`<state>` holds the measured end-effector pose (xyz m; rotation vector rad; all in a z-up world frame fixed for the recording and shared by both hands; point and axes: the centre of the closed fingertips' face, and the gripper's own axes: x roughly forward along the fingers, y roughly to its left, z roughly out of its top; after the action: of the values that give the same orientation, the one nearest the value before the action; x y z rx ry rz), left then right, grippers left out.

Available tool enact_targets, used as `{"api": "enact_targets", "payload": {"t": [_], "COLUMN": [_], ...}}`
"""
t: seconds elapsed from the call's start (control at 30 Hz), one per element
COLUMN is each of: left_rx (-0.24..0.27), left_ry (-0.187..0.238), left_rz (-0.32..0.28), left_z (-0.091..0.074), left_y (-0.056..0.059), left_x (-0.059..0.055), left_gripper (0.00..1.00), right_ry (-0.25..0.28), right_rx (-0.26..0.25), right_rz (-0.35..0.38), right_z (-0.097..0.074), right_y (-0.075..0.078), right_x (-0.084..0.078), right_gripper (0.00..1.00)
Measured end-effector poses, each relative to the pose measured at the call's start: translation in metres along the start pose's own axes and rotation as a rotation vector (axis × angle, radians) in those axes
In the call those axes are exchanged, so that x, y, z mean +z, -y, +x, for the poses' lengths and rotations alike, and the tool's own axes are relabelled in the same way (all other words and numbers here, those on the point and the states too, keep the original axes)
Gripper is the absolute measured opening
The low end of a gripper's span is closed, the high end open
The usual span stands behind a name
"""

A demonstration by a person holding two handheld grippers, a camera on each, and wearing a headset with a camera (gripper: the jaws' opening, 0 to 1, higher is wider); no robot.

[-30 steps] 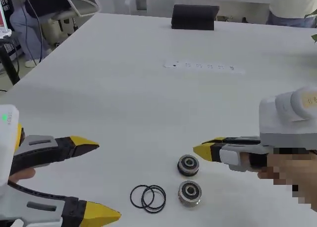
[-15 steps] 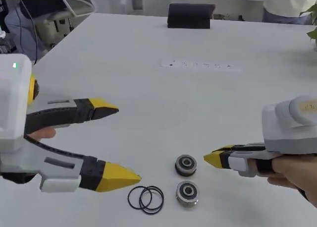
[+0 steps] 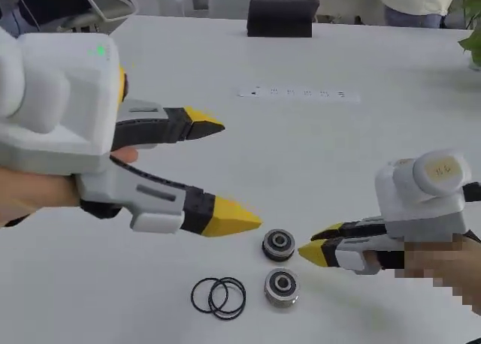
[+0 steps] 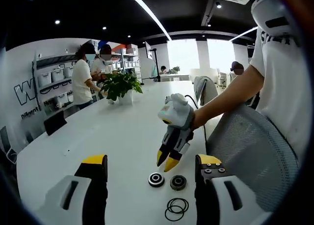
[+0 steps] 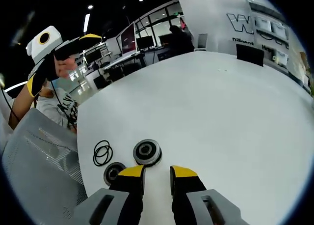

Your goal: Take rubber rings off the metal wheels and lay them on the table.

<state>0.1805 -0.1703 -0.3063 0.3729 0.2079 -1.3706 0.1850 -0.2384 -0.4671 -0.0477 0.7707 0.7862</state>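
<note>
White table [image 3: 225, 164], meeting room, power strip [image 3: 297, 94] set mid-surface, potted plant [image 4: 119, 85] at the far end, mesh chair [image 4: 250, 151] by the edge. Two metal wheels [image 3: 279, 243] [image 3: 281, 286] sit near the table's near edge, with rubber rings [image 3: 219, 297] flat and overlapping just beside the nearer wheel. Left gripper [image 3: 240, 173] is raised, jaws spread wide, empty. Right gripper [image 3: 307, 245] is low, tips just beside the farther wheel, jaws slightly parted, empty.

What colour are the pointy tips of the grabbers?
Bright yellow tips, with black just behind them. The head view shows them best.
</note>
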Motion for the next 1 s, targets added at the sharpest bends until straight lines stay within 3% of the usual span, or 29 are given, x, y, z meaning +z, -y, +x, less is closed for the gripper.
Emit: {"api": "enact_targets", "payload": {"t": [0.2, 0.37, 0.57, 0.73, 0.8, 0.83, 1.0], "left_rx": [-0.048, -0.058, 0.020, 0.037, 0.031, 0.003, -0.013], "left_ry": [-0.026, -0.015, -0.007, -0.007, -0.030, -0.065, -0.078], "left_rz": [0.034, 0.009, -0.048, -0.062, -0.067, -0.061, -0.059], "left_z": [0.025, 0.045, 0.065, 0.074, 0.077, 0.078, 0.084], "left_y": [-0.003, -0.011, -0.027, -0.020, -0.015, -0.010, -0.006], "left_x": [-0.002, -0.009, -0.031, -0.055, -0.068, -0.077, -0.088], "left_gripper": [0.69, 0.69, 0.64, 0.54, 0.52, 0.51, 0.42], "right_ry": [-0.002, 0.003, -0.001, -0.007, -0.013, -0.015, -0.019], "right_rx": [0.006, 0.011, 0.016, 0.019, 0.019, 0.019, 0.022], "right_rz": [-0.014, -0.019, -0.037, -0.042, -0.043, -0.044, -0.050], "right_z": [0.001, 0.003, 0.006, 0.008, 0.009, 0.010, 0.012], "right_y": [-0.001, -0.005, -0.009, -0.010, -0.011, -0.011, -0.012], "right_x": [-0.001, 0.000, 0.000, -0.001, -0.002, -0.003, -0.004], "right_gripper": [0.18, 0.18, 0.19, 0.19, 0.19, 0.19, 0.18]}}
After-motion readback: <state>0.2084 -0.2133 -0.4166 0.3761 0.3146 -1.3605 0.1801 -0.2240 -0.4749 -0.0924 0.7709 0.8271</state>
